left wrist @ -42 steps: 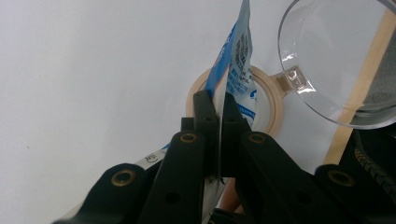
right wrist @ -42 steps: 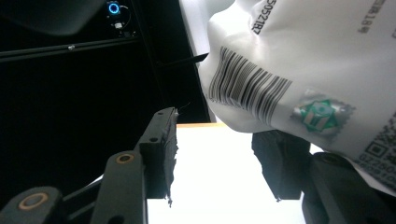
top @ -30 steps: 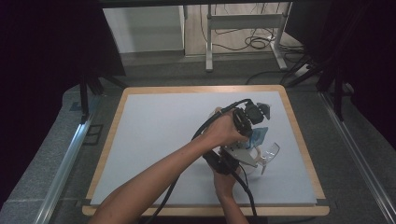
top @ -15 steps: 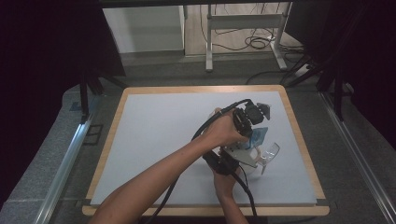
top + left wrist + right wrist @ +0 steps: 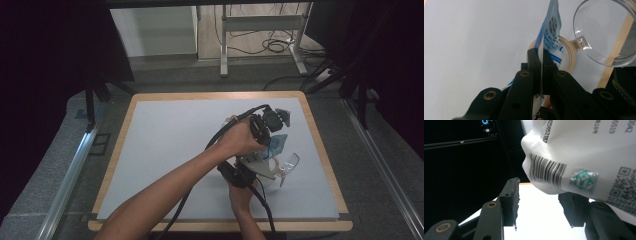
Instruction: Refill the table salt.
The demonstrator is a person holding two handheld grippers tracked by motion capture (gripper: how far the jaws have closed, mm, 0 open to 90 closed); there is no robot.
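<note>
A blue and white packet (image 5: 552, 30) hangs edge-on from my left gripper (image 5: 540, 53), whose jaws are shut on its lower edge. In the high view that gripper (image 5: 272, 139) points down over the right part of the board, with the packet (image 5: 278, 145) under it. The right gripper (image 5: 270, 169) lies low just in front of it, hand at the near edge. In the right gripper view its jaws (image 5: 540, 192) stand apart with only the white board between them. The packet's white back with a barcode (image 5: 584, 157) hangs just ahead, over the right-hand jaw.
A clear plastic cup with a handle (image 5: 604, 32) stands right of the packet (image 5: 289, 162). A beige tape ring (image 5: 571, 53) lies on the board under the packet. The white board has a wooden rim (image 5: 320, 145). Dark stands and cables surround the table.
</note>
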